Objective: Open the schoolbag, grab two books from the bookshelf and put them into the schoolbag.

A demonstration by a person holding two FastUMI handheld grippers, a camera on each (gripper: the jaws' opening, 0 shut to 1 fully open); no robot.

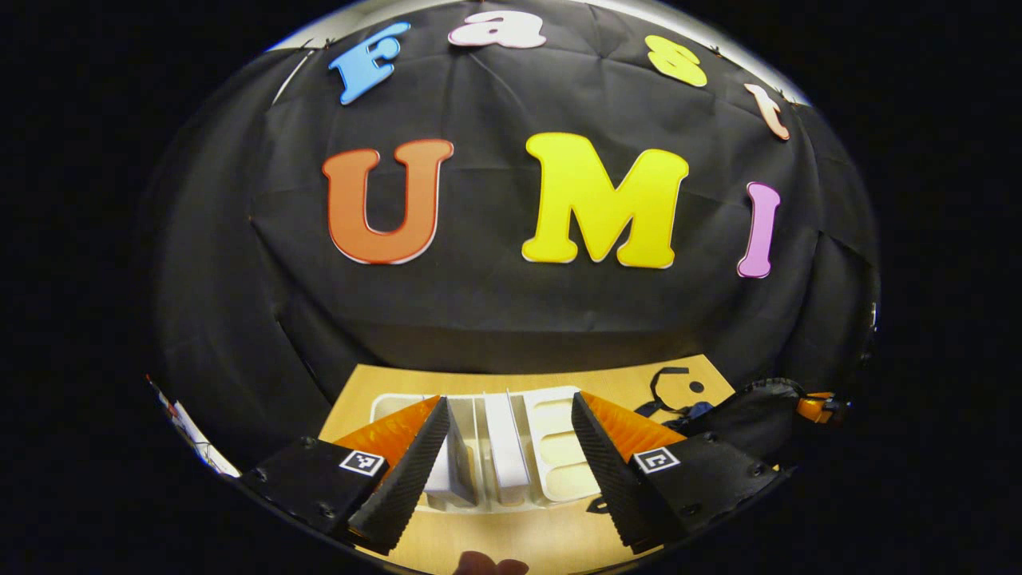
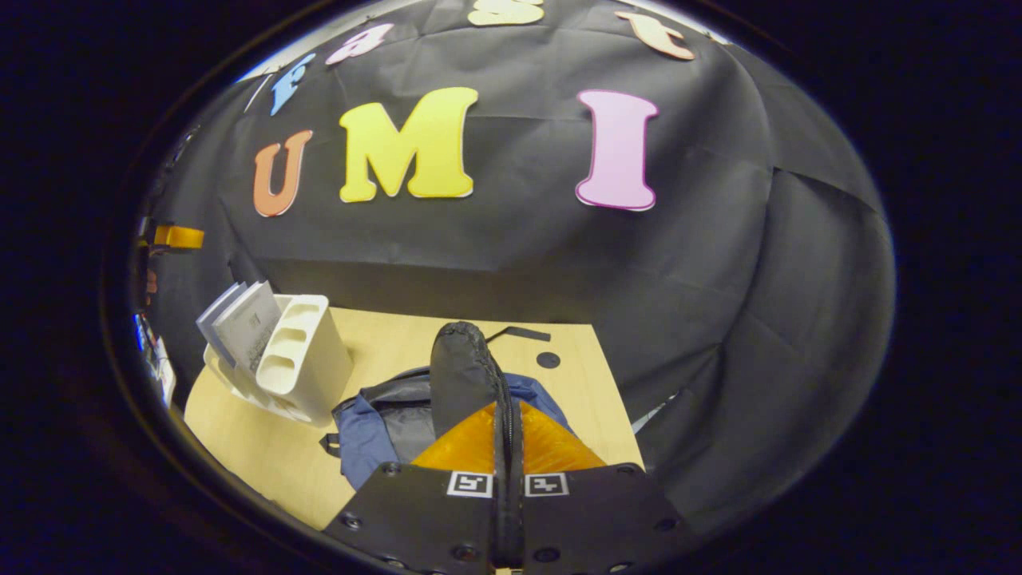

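Note:
In the left gripper view my left gripper (image 1: 509, 403) is open just above the table, its two fingers on either side of a white bookshelf (image 1: 559, 451). Pale upright books (image 1: 503, 447) stand in the shelf's slots, none touched. In the right gripper view my right gripper (image 2: 506, 395) is shut on the black top flap (image 2: 459, 371) of the blue schoolbag (image 2: 363, 435) and holds it up. The bag's grey inside shows under the flap. The bookshelf (image 2: 307, 359) stands left of the bag with grey books (image 2: 239, 323) leaning out of it. The schoolbag (image 1: 750, 415) is also at the right of the left gripper view.
The wooden table (image 2: 383, 343) carries the shelf and the bag, with a black strap (image 2: 519, 332) lying behind the bag. Black cloth closes the back and sides. An orange part of the other gripper (image 2: 180, 236) shows at the far left. A fingertip (image 1: 491, 565) peeks in below.

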